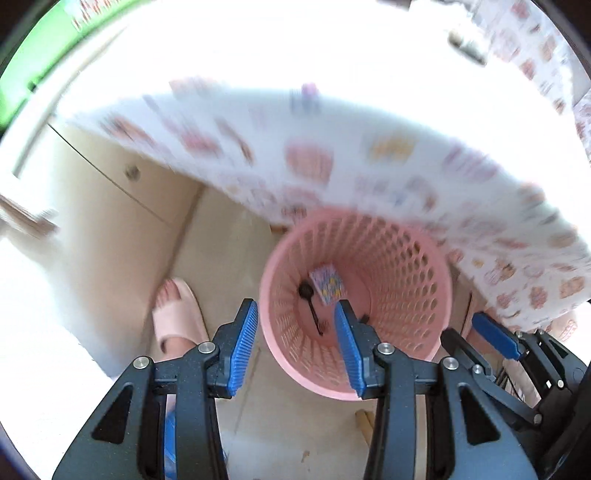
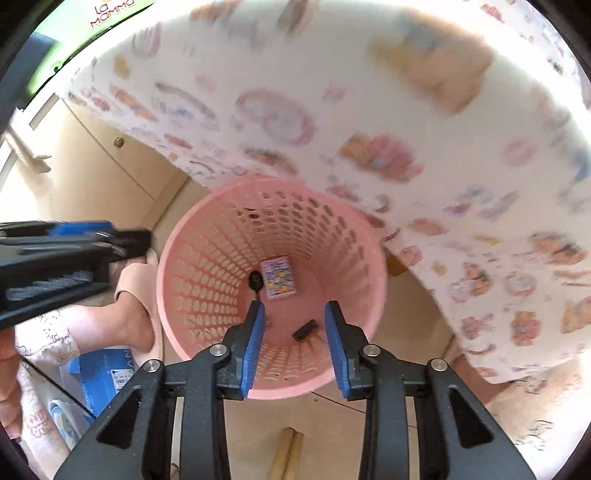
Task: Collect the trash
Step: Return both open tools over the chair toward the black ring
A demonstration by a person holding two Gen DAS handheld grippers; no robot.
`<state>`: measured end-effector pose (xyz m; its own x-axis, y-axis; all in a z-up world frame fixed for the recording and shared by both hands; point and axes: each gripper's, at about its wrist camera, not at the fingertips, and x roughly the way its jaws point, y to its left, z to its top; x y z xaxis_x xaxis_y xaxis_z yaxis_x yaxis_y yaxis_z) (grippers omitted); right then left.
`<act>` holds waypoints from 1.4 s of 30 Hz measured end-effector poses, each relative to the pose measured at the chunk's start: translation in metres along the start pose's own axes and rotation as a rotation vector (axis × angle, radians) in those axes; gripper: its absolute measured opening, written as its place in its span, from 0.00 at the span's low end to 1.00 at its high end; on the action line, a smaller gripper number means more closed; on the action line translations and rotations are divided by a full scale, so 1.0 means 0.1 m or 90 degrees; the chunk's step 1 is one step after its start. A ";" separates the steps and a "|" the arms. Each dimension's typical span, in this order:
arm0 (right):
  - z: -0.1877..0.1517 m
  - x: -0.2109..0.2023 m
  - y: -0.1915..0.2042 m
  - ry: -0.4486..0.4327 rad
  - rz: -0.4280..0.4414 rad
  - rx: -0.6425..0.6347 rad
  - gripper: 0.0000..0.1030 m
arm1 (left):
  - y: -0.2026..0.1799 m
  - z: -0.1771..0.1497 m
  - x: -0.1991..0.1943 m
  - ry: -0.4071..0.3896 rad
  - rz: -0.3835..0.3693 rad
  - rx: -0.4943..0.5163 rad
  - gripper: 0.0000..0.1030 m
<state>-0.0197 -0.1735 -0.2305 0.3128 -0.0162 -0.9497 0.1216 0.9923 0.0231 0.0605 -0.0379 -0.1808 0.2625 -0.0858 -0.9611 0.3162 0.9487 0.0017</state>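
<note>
Hovering over pink basket [image 2: 207, 258]: left gripper [image 1: 295, 350], right gripper [image 2: 294, 345], fingers spread, empty.

Left gripper [image 1: 295, 350] fingers spread, right gripper [image 2: 294, 345] apparently likewise

**Things Around the Room**

A big white cloth [image 2: 369, 129] with little pink and orange bear pictures hangs over the top, from 10 o'clock round to 4 o'clock. It looks blurry. A foot in a pink slipper [image 1: 177, 317] stands on the pale floor [image 1: 229, 236] at 8 o'clock. A cream cupboard door with a small round knob [image 2: 119, 142] is at 10 o'clock. A blue box [image 2: 105, 376] lies at 8 o'clock. Two wooden sticks [image 2: 286, 458] lie side by side, touching, at 6 o'clock. A green sign [image 2: 92, 22] shows at 11 o'clock.
</note>
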 end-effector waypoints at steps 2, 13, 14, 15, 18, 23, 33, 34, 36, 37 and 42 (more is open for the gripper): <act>0.04 -0.18 -0.03 -0.014 0.016 0.007 0.35 | 0.00 0.01 -0.24 -0.049 0.022 0.001 0.41; 0.33 -1.43 -0.09 -0.174 0.056 -0.024 0.45 | -0.05 0.27 -1.45 -0.301 0.072 0.014 0.46; 0.37 -1.52 -0.12 -0.188 0.052 -0.029 0.45 | -0.07 0.33 -1.52 -0.320 0.077 0.013 0.50; 0.41 -1.62 -0.14 -0.203 0.048 -0.031 0.45 | -0.07 0.38 -1.59 -0.338 0.080 0.012 0.53; 0.56 -1.84 -0.26 -0.229 0.042 -0.027 0.47 | -0.12 0.62 -1.81 -0.375 0.058 0.014 0.54; 0.90 -2.05 -0.53 -0.259 0.008 -0.017 0.47 | -0.18 0.95 -1.94 -0.380 0.004 0.024 0.62; 1.28 -1.95 -0.83 -0.307 0.009 0.003 0.47 | -0.22 1.05 -1.67 -0.385 0.030 0.035 0.80; 1.28 -1.90 -0.84 -0.308 0.010 0.009 0.47 | -0.21 1.06 -1.62 -0.378 0.032 0.032 0.80; 1.29 -1.78 -0.88 -0.301 0.017 0.020 0.47 | -0.21 1.10 -1.53 -0.357 0.033 0.025 0.80; 1.29 -1.71 -0.90 -0.291 0.024 0.029 0.47 | -0.21 1.11 -1.49 -0.347 0.033 0.022 0.80; 1.35 -1.48 -0.97 -0.250 0.022 0.039 0.47 | -0.27 1.13 -1.41 -0.329 0.020 0.027 0.89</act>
<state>0.0492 -0.2843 -0.0498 0.6529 -0.0402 -0.7564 0.1571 0.9841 0.0833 0.1182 -0.0861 -0.0142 0.6853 -0.2073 -0.6982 0.3351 0.9409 0.0495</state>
